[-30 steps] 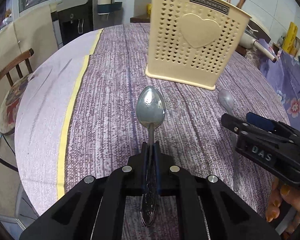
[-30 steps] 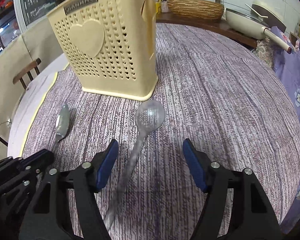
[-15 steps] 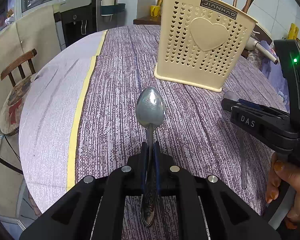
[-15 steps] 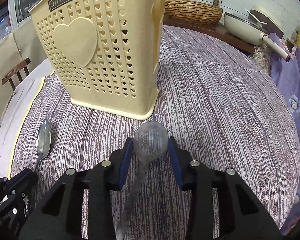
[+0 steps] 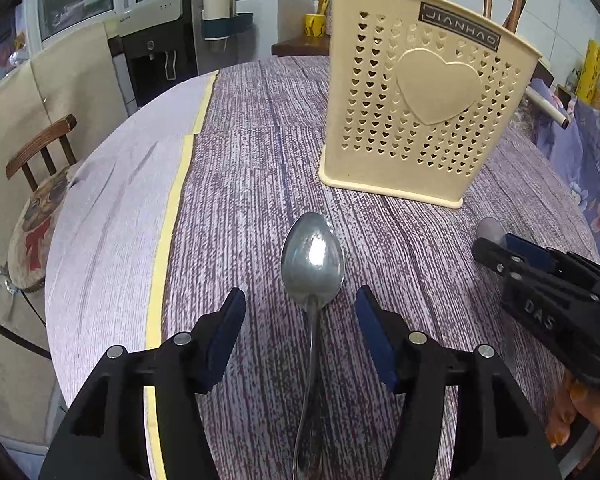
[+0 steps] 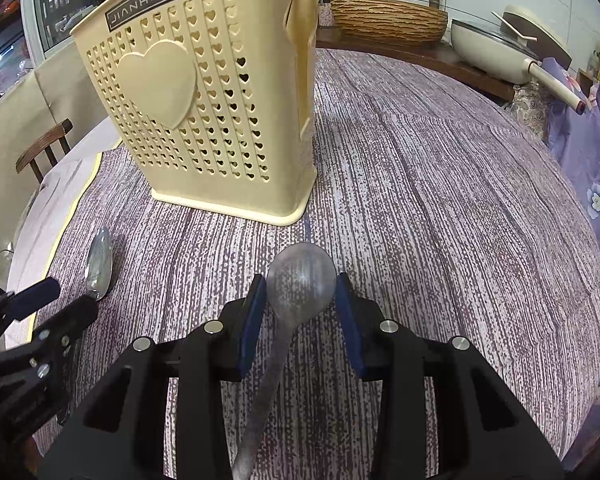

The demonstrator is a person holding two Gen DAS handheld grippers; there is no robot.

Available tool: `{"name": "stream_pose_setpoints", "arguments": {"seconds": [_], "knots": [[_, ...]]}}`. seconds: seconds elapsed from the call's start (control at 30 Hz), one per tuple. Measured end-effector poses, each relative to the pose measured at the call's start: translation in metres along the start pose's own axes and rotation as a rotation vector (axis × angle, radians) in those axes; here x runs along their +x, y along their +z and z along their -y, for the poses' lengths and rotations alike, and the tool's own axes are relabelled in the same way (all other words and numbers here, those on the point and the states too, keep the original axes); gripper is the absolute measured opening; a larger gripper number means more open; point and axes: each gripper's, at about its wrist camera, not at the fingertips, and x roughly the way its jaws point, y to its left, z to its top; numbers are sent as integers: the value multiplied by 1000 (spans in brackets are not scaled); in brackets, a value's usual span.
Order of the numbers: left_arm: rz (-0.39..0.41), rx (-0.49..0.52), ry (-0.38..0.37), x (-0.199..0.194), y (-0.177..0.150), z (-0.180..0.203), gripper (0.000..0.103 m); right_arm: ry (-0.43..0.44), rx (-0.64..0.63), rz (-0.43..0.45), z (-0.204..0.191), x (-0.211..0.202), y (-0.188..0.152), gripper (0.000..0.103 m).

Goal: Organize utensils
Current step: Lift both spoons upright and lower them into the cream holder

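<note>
Left gripper [image 5: 300, 316]: your jaws stand wide apart, pointing toward 12 o'clock, low over the table.
Right gripper [image 6: 301, 300]: your jaws are partly closed, gripping nothing.

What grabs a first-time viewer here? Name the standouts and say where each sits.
The tall cream holder punched with heart holes stands upright at the far side of the purple-striped table. A shiny metal spoon lies flat between the open left claw. Off to its right, a duller round-bowled spoon lies between the right claw's blue pads.
</note>
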Motion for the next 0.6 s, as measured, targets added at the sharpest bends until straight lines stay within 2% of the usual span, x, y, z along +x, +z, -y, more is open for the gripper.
{"name": "stream_pose_setpoints", "arguments": {"seconds": [0.13, 0.3, 0.53, 0.6], "knots": [[-21, 41, 5, 10, 6, 10, 57, 10, 6, -2, 1, 0, 0, 37], [-30, 41, 13, 20, 13, 15, 56, 5, 4, -1, 1, 0, 0, 37], [-29, 52, 30, 19, 17, 21, 38, -3, 0, 0, 1, 0, 0, 37], [-28, 50, 34, 20, 17, 21, 38, -7, -2, 0, 0, 0, 0, 37]]}}
